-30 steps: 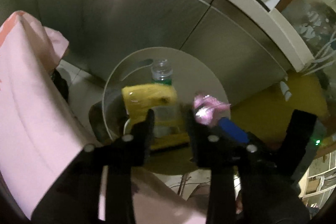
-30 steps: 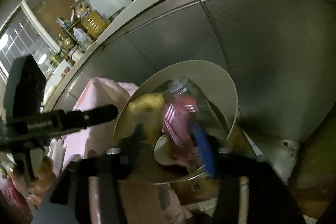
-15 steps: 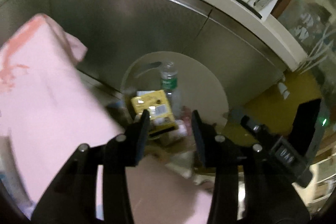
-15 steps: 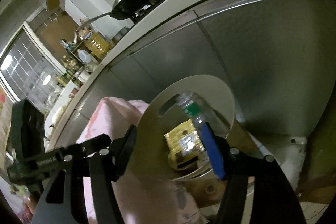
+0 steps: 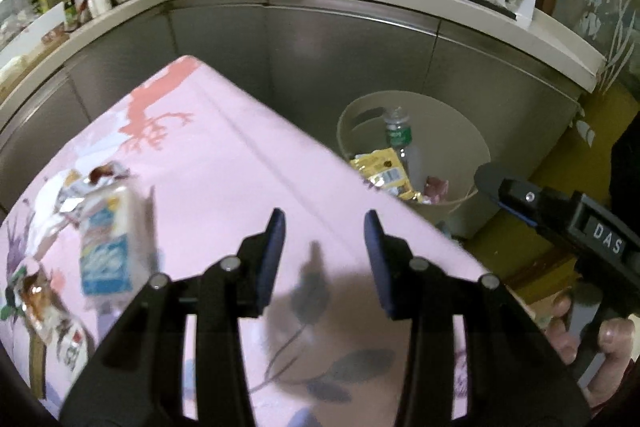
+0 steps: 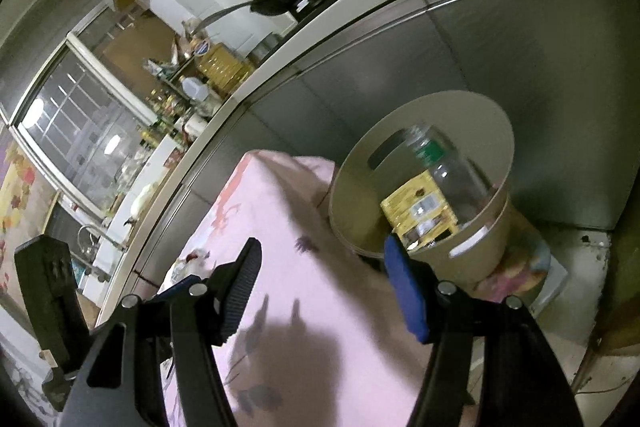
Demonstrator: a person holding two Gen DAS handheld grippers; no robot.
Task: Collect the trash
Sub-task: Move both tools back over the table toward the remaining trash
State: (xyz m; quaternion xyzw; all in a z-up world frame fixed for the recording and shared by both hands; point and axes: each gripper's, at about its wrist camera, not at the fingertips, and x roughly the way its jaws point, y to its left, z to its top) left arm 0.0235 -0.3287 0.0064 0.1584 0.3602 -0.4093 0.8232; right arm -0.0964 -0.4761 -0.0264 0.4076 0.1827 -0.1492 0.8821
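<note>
**Operator:** My left hand-held gripper (image 5: 324, 259) hangs over the pink tabletop (image 5: 224, 163) with its jaws part-way apart and nothing between them. The right hand-held gripper (image 6: 320, 287) stands wider, also empty.

**Partner:** What's left to collect?

**Operator:** A blue-and-white carton (image 5: 108, 243) lies on the tabletop to the left of my left hand-held gripper, a little ahead of the fingertips. It's blurred, so I can't read it. Just beyond it sits a crumpled wrapper (image 5: 92, 183), and nearer me, at the left edge, another shiny wrapper (image 5: 36, 299).

**Partner:** How will the carton handle?

**Operator:** I'd judge it light and thin-walled, likely empty, so it will dent if I squeeze hard. I'd take it across its narrow sides, near the middle, with modest pressure. The wrappers look like foil or film: almost weightless, slippery, springy. I'd pinch a bunched fold rather than a flat edge.

**Partner:** And the bin?

**Operator:** The beige bin (image 5: 464, 155) stands on the floor off the tabletop's far corner, ahead and to the right of the left hand-held gripper, directly ahead of the right one. It already holds a clear bottle (image 5: 400, 139) and a yellow packet (image 5: 384, 171).

**Partner:** So which hand goes?

**Operator:** The left, I think; the carton is on its side.
</note>
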